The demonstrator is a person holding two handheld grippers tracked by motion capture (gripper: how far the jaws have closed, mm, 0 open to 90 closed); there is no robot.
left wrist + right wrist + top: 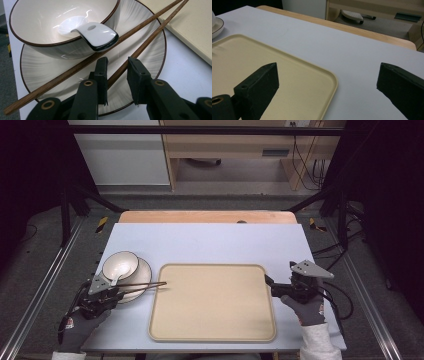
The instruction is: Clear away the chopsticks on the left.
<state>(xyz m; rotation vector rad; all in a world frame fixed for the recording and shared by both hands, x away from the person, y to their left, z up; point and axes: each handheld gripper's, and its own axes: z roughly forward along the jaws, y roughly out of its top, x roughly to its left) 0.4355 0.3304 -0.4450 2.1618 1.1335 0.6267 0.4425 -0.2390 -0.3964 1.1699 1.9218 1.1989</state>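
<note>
A white bowl point(120, 265) point(62, 27) with a dark rim sits on a grey-streaked plate point(142, 275) point(50, 72). A white spoon point(92, 32) rests in the bowl with its handle over the rim. Two brown chopsticks point(145, 285) point(150, 22) lie across the plate, their tips on the beige tray point(212, 302) point(287, 80). My left gripper point(116, 292) point(117, 62) hovers low over the plate's near side. Its jaws stand either side of one chopstick with a small gap, so it is open. My right gripper point(280, 272) point(328, 66) is wide open, astride the tray's right rim with nothing between its jaws.
The pale blue mat point(210, 242) covers a wooden table point(207, 216). Wooden shelving point(235, 150) stands on the floor beyond it. Black frame bars point(75, 205) run along both sides. The plate's rim point(217, 27) shows at the far left of the right gripper view.
</note>
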